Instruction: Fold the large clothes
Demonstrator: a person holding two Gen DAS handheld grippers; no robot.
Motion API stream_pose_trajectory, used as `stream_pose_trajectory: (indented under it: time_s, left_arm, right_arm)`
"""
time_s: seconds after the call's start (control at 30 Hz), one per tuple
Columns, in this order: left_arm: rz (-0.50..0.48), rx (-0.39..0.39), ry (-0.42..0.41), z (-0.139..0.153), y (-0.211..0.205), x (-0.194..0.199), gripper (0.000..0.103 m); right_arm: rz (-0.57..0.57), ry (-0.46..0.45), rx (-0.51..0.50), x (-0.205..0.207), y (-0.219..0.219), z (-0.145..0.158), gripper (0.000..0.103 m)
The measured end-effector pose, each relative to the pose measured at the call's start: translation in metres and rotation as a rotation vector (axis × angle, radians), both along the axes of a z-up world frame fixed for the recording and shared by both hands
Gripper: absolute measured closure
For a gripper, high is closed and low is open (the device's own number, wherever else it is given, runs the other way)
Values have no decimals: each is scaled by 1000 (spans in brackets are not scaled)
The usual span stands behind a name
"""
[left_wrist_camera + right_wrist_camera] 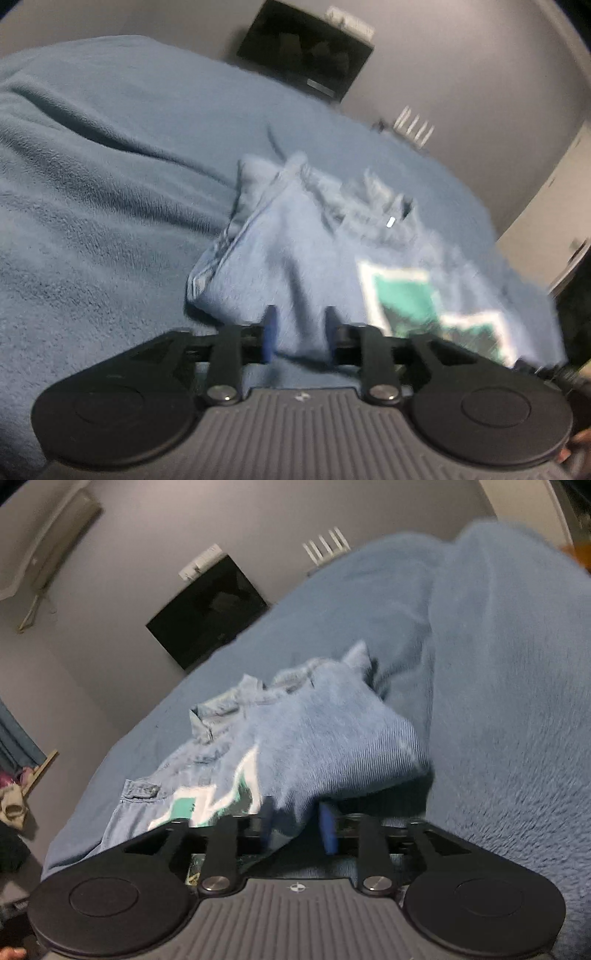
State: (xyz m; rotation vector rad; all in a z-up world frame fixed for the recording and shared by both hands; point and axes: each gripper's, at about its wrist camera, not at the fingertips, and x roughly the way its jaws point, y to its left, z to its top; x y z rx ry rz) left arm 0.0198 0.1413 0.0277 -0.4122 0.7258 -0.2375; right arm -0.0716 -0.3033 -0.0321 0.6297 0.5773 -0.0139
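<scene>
The left gripper (300,332) points forward and downward over a bed, its two blue-tipped fingers (270,332) standing apart with a clear gap between them. Nothing is pinched there; the folded edge of the denim garment (295,251) lies just past the tips, toward 12 o'clock. The garment is a pale blue bundle with a green and white printed patch (406,295) at about 2 o'clock of the gripper, and it rests on the blue fleece blanket (110,184) that covers the bed.

The right gripper (295,823) is tilted downward too, the view rolled so the bed slopes up to the right. Its jaws are parted; a corner of the denim garment (332,746) hangs over the gap between the fingers (328,827), but blur hides whether either pad touches it. The fleece blanket (498,701) rises in a fold at 2 o'clock. A dark wall-mounted screen (207,613) hangs at 11 o'clock.
</scene>
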Motion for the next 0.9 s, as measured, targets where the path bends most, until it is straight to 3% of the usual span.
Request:
stream_pose_trajectory:
  time_s: [0.1, 0.17, 0.23, 0.5, 0.6, 0.7, 0.77, 0.9]
  left_arm:
    - [-23, 56, 25, -4, -14, 1, 62]
    - [-29, 78, 24, -4, -18, 5, 50]
    - [-22, 85, 23, -8, -20, 2, 40]
    - [-6, 91, 71, -26, -17, 0, 37]
    - [-4, 75, 83, -30, -15, 3, 31]
    - [-6, 34, 108, -36, -13, 6, 19]
    - [-6, -10, 132, -41, -10, 10, 12]
    - [22, -89, 168, -48, -3, 16, 9]
  right_arm:
    - [16, -5, 6, -2, 3, -6, 44]
    - [37, -13, 7, 3, 6, -6, 33]
    - [37, -12, 13, 9, 7, -12, 31]
    - [15, 15, 61, 46, 11, -34, 26]
    - [11, -13, 79, 55, 12, -36, 28]
    - [-15, -72, 116, 58, 5, -30, 31]
    - [-30, -64, 150, 64, 3, -34, 31]
    - [-1, -40, 168, 74, 11, -42, 34]
